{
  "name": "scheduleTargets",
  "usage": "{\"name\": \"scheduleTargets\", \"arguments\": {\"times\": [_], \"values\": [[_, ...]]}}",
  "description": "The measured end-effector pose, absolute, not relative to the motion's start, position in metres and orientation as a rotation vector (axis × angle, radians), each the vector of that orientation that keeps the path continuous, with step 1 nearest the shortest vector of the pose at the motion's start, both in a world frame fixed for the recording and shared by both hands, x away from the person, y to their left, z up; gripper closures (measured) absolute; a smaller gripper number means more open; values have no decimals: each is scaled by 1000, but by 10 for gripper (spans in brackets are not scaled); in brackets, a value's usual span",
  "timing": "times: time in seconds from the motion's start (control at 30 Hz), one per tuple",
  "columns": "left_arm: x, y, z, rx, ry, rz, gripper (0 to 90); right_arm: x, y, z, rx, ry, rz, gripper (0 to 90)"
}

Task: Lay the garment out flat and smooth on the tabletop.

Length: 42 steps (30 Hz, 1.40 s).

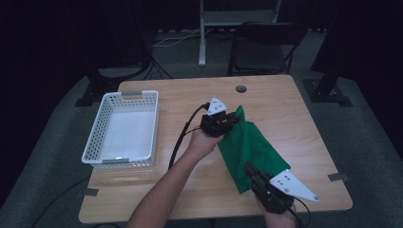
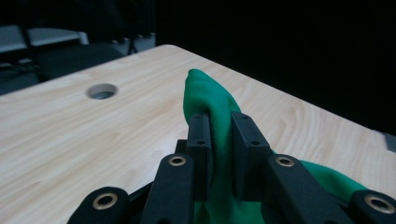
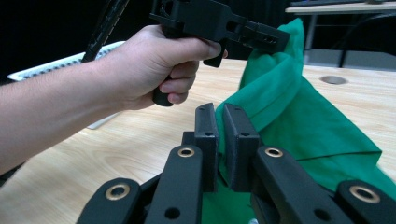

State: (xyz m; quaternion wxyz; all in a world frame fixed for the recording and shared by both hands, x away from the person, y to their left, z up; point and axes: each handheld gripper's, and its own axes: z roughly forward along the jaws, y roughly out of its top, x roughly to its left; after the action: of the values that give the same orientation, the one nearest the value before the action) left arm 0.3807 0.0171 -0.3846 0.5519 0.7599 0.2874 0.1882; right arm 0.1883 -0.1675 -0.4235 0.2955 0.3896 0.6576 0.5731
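One green cloth [image 1: 249, 147] lies on the counter [image 1: 294, 118], its long axis running from the left hand-held gripper [image 1: 231, 118] at its far end to the right hand-held gripper [image 1: 251, 172] at its near end. Each hand-held gripper has its jaws clamped on a fold of the cloth: in the left gripper view the fabric [image 2: 212, 100] rises ahead between the two jaws, and in the right gripper view it passes between the jaws and climbs ahead toward the other hand [image 3: 149, 65]. The cloth spans the gap between the two; neither hand is nearer. One white basket [image 1: 124, 127] stands on the counter, well apart on the left hand-held gripper's outer side. Count: one cloth, one basket, two hand-held grippers.
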Motion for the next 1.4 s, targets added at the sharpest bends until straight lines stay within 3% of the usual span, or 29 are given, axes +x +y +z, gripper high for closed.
{"name": "scheduleTargets", "arguments": {"times": [0.27,0.57,0.67,0.73,0.87,0.97,1.2,1.3,1.4], "values": [[363,62,-385,1771,764,494,797,198,-136,-424,971,1861,1531,852],[349,91,-403,1810,1013,621,772,206,-95,-441,918,2074,1481,850],[346,97,-406,1809,1069,639,707,209,-84,-449,893,2146,1475,798],[346,101,-405,1782,1080,638,596,209,-82,-452,883,2168,1485,638],[346,106,-399,1720,1108,633,339,211,-100,-448,980,2077,1552,406],[345,103,-400,1733,1082,621,228,217,-125,-445,1091,1953,1504,324],[346,98,-404,1755,1050,579,225,253,-157,-457,1282,1952,1315,289],[346,97,-405,1767,1038,564,110,272,-158,-461,1323,1982,1271,311],[346,98,-405,1767,1029,561,110,288,-156,-461,1376,2027,1206,337]]}}
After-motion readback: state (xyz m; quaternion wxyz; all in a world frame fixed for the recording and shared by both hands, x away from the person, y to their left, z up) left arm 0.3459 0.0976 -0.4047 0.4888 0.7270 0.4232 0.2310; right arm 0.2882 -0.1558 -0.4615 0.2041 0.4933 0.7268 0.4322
